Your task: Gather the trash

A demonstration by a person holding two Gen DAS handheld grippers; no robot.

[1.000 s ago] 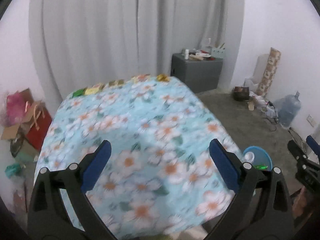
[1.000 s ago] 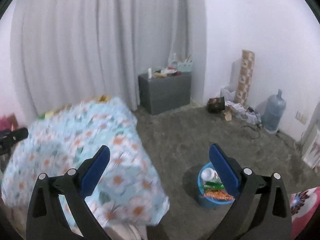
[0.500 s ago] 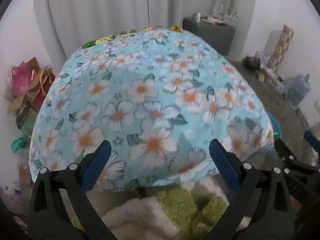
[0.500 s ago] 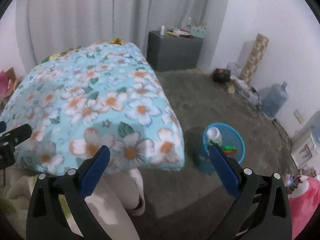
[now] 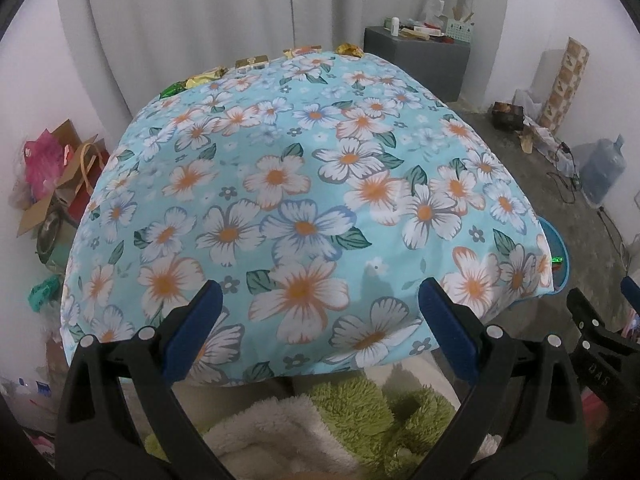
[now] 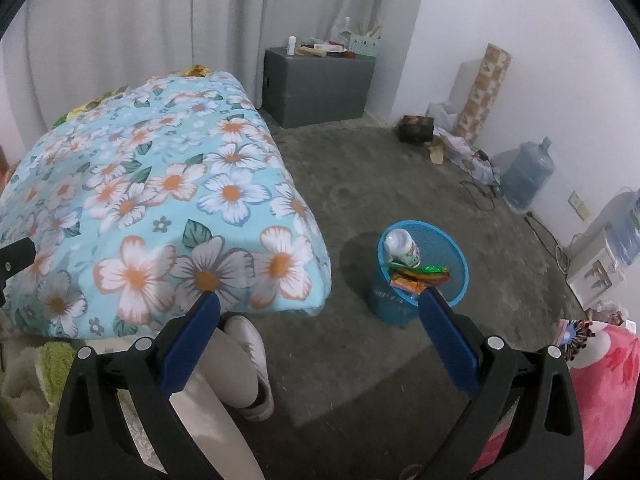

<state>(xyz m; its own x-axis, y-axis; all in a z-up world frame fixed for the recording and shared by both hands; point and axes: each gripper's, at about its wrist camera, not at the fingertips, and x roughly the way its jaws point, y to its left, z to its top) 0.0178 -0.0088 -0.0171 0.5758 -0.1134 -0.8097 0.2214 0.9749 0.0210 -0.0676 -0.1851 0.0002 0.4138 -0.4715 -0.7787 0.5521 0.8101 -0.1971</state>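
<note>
Trash wrappers (image 5: 208,76) are lined up along the far edge of the surface, right by the curtain (image 5: 200,20): a green one at the far left corner, then gold and yellow ones (image 5: 346,49) running to the far right corner. The surface wears a light blue floral cloth (image 5: 300,200), otherwise bare.

More trash sits in the blue bin (image 6: 424,268) on the floor, just off the near right corner of the surface: a white bottle (image 6: 402,246) plus green and orange wrappers (image 6: 416,278). Any writing on them is too small to read.

Left gripper (image 5: 316,320) hangs over the near edge, jaws spread wide with nothing in them. Right gripper (image 6: 320,334) is over the floor near the bin, jaws also spread and empty. In the left view its black body shows some embossed letters, not really legible.
</note>
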